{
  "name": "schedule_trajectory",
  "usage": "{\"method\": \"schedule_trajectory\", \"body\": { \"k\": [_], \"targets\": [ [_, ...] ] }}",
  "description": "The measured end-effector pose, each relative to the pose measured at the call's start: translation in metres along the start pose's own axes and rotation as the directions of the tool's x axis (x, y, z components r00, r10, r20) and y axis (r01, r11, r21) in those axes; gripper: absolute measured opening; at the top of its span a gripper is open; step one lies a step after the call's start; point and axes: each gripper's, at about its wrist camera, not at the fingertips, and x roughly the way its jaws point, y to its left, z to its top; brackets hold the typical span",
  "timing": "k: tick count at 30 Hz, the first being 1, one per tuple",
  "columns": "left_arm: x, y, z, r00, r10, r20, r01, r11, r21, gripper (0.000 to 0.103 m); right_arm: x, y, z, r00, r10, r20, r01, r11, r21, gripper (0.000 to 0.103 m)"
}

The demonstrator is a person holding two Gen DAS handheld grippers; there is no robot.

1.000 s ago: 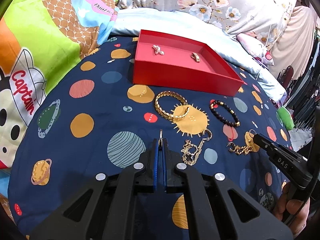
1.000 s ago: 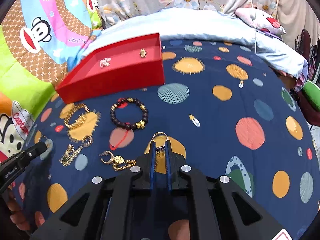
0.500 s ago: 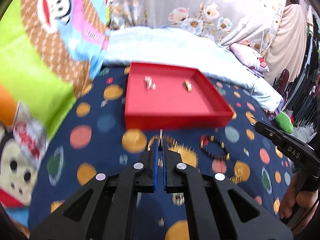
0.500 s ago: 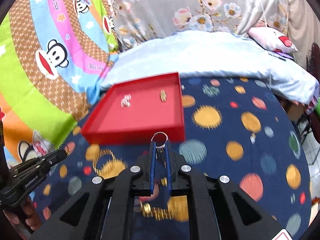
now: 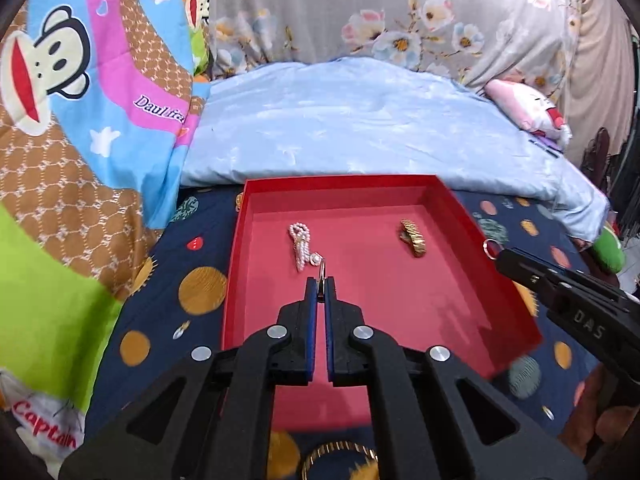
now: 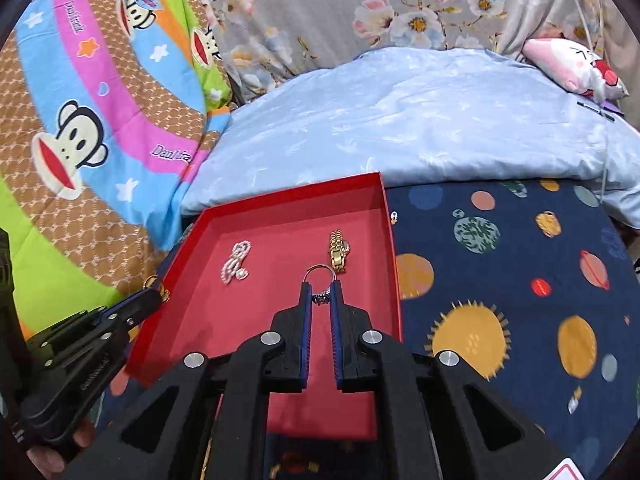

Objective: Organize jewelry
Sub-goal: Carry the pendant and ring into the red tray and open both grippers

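Note:
A red tray [image 5: 236,248] lies on the navy planet-print blanket; it also shows in the right wrist view [image 6: 394,264]. In it lie a pearl piece [image 5: 301,245] [image 6: 236,263] and a gold watch [image 5: 413,237] [image 6: 338,249]. My left gripper [image 5: 320,285] is shut on a thin ring [image 5: 322,269], seen edge-on, above the tray floor near the pearl piece. My right gripper [image 6: 320,287] is shut on a silver ring with a dark stone [image 6: 320,272], above the tray just in front of the watch. Each gripper shows in the other's view: the right one [image 5: 500,254], the left one [image 6: 154,292].
A gold bangle [image 5: 338,454] lies on the blanket [image 6: 500,280] in front of the tray. A pale blue quilt [image 5: 360,120] is heaped behind the tray. A cartoon monkey cover [image 5: 80,120] rises on the left. A pink plush [image 6: 572,66] lies far right.
Both grippers have lifted from the blanket and moved forward over the red tray, each still holding its ring. The loose bracelets and chains have dropped out of view behind them.

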Motion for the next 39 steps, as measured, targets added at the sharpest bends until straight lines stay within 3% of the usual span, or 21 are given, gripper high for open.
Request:
{"method": "schedule_trajectory", "body": {
  "k": [6,20,23,27,39],
  "targets": [
    [0.031,0.0,0.004,0.999,0.024,-0.035,-0.024,1.0,-0.006,0.003,0.029,-0.001,0.004,0.999,-0.004,-0.037,0.003,1.0,-0.006,0.008],
    [0.054,0.007,0.002,0.997,0.047,-0.067,-0.048,0.999,-0.021,0.003,0.051,0.006,0.001,0.998,-0.031,-0.06,0.029,0.999,-0.041,0.009],
    [0.055,0.008,0.001,0.996,0.064,-0.068,-0.066,0.998,-0.024,0.004,0.051,0.008,0.001,0.997,-0.056,-0.046,0.054,0.997,-0.052,0.016],
    [0.054,0.011,0.0,0.995,0.078,-0.068,-0.081,0.996,-0.041,0.023,0.046,0.011,0.0,0.997,-0.069,-0.037,0.066,0.996,-0.062,0.019],
    [0.032,0.009,-0.005,0.995,0.079,-0.052,-0.082,0.996,-0.044,0.023,0.018,0.031,-0.008,0.997,-0.075,-0.007,0.073,0.99,-0.119,0.026]
  ]
}}
